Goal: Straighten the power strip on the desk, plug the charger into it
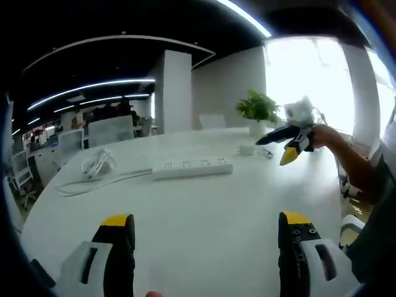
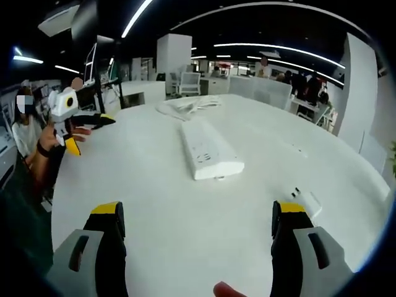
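Your right gripper [image 2: 195, 223] hangs over the bare desk [image 2: 173, 241] with jaws spread and empty; the charger [image 2: 307, 202] lies just past its right jaw at about 1 o'clock, and the strip [image 2: 209, 153] sits dead ahead at 12. Your left gripper [image 1: 207, 238] is likewise spread and empty, with the strip [image 1: 192, 167] broadside at 12 and its coiled cable [image 1: 96, 166] at 10. The strip looks stiff, light and apt to slide, so nudge an end; pinch the small, smooth charger by its flat sides.
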### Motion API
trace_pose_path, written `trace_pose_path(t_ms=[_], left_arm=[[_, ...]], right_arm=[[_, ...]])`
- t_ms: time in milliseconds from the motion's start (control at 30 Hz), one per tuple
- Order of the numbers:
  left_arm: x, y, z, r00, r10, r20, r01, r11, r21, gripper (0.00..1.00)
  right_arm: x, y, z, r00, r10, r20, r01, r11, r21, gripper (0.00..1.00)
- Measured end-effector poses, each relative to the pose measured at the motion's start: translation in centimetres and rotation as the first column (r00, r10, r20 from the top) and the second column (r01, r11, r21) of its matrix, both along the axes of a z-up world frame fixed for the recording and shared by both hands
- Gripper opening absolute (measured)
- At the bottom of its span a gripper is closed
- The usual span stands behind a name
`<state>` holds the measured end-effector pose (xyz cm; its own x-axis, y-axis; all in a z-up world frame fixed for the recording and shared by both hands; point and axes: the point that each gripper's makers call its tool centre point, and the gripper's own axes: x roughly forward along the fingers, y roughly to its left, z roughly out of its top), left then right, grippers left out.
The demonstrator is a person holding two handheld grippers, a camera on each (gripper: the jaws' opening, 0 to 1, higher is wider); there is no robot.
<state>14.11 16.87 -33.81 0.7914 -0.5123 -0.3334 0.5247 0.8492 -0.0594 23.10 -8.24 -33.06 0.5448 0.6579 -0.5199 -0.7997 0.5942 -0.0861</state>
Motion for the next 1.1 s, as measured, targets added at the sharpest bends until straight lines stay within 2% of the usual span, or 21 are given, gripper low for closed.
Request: trace_pose_path(t_ms=[433, 1100], left_arm=[[0.3, 0.4, -0.2, 1.000, 0.014, 0.001, -0.014, 1.000, -0.012, 1.00], [0.9, 1.3, -0.9, 1.000, 0.028, -0.005, -0.028, 0.999, -0.030, 1.00]], right_arm=[[1.9, 1.1, 0.5, 1.000, 0.028, -0.010, -0.028, 1.000, -0.003, 0.99], [3.5, 3.1, -0.2, 0.996, 0.075, -0.036, -0.076, 0.997, -0.030, 0.99]])
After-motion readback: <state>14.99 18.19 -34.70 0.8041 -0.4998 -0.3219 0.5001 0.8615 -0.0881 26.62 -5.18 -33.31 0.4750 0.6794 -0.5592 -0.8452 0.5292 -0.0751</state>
